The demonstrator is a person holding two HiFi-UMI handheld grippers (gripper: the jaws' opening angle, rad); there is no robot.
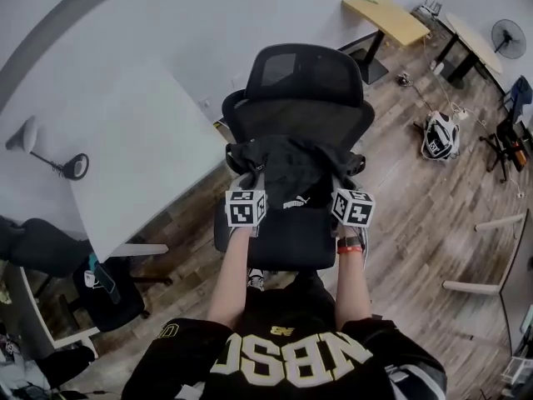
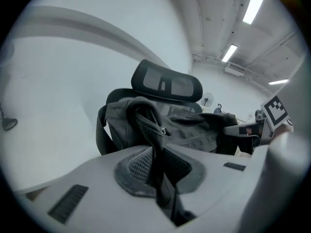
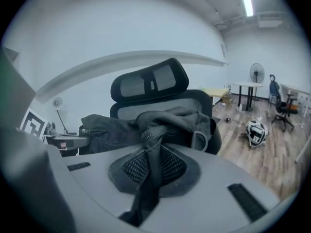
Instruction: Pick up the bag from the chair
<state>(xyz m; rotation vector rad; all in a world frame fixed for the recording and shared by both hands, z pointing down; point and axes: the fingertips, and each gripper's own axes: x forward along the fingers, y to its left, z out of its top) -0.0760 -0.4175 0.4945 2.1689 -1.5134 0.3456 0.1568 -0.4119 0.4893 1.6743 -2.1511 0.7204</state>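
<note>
Pinching opposite ends of the bag, left gripper and right gripper share its weight evenly; it hangs above the chair.

You hold two grippers, the left gripper and the right gripper, and one black bag. I count three office chairs: one black chair, one blue chair, and probably one dark chair, half cut off. There is one pedestal fan and one desk lamp.
</note>
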